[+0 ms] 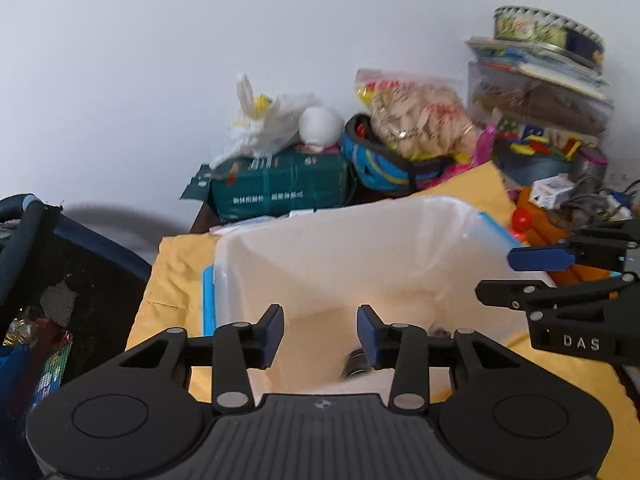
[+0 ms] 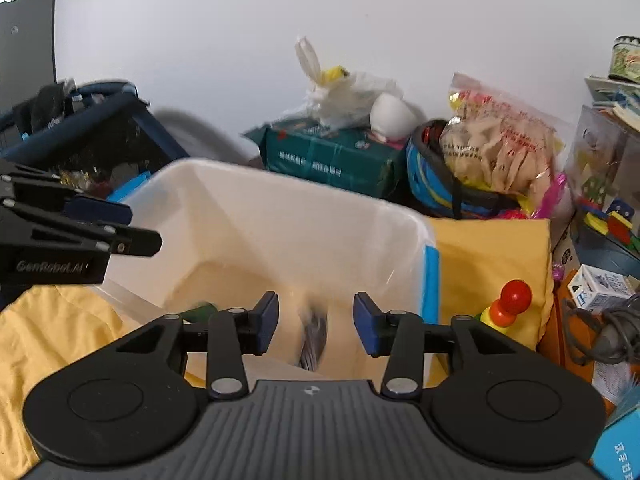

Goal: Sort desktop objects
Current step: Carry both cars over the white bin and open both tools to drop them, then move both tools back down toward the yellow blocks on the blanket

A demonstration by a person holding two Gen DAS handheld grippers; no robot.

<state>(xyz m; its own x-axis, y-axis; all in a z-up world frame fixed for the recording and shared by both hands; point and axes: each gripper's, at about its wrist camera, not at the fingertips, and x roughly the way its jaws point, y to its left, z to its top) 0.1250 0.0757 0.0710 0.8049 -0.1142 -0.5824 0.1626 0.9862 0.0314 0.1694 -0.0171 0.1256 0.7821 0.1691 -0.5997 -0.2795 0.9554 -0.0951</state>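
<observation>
A translucent white storage bin (image 1: 400, 216) (image 2: 248, 184) with blue latches stands on a yellow cloth (image 1: 176, 264) (image 2: 492, 256). My left gripper (image 1: 320, 332) hangs over the bin's near side, open, with no object touching its blue pads. A dark round object (image 1: 356, 364) lies in the bin below it. My right gripper (image 2: 316, 322) is open over the same bin. A blurred dark striped object (image 2: 314, 336) shows in the gap between the pads and touches neither. A green object (image 2: 200, 310) lies in the bin. Each gripper shows in the other's view, right (image 1: 500, 276) and left (image 2: 140, 228).
A dark blue mesh basket (image 1: 60, 280) (image 2: 100, 136) stands left of the bin. Behind it are a green package (image 1: 280, 188), a white plastic bag (image 1: 264, 124), a blue helmet (image 1: 384, 168) and a snack bag (image 1: 420, 120). On the right are a red-topped stacking toy (image 2: 512, 300), a small white box (image 2: 600, 288) and cables (image 2: 608, 332).
</observation>
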